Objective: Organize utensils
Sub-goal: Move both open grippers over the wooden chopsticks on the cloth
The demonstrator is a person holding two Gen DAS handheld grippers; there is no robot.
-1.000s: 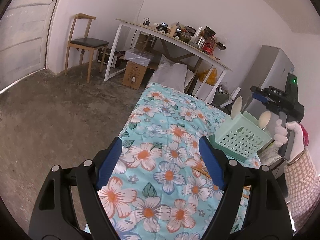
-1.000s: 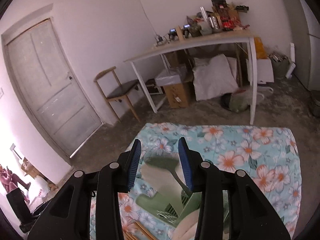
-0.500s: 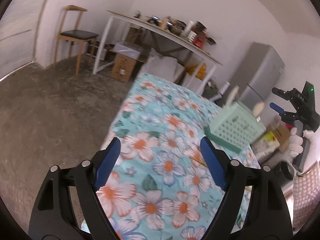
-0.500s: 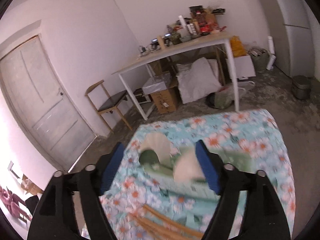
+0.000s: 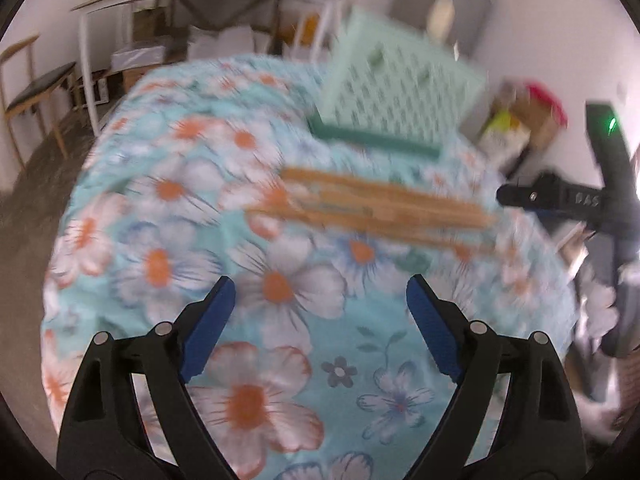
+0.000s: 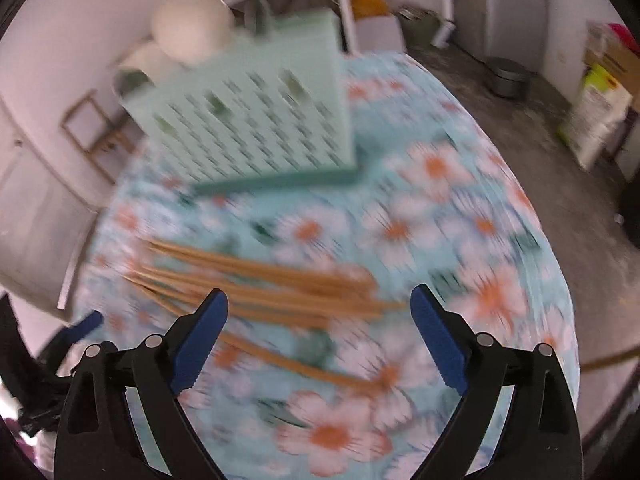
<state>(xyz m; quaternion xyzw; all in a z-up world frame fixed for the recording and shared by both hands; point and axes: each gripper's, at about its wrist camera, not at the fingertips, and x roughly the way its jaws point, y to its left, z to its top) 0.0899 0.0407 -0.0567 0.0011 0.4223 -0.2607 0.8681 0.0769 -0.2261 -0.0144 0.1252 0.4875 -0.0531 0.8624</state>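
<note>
Both my grippers dropped toward floral desk (image 5: 280, 288); fingers just been opening, wide, empty. Wooden chopsticks (image 6: 280, 288) ahead of right gripper (image 6: 320, 312), beyond left gripper (image 5: 320, 300); green caddy (image 6: 256, 128) farther.

One basket (image 6: 256, 120), two tools (image 5: 320, 304)

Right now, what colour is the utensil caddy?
Mint green caddy, darker green base; clearest in the right wrist view.

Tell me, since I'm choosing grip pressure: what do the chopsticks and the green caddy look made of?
Chopsticks: probably bamboo or light wood, judging by the matte tan colour; blur hides any grain. Green caddy: looks like moulded plastic, with an even mint colour and regular punched holes.
</note>
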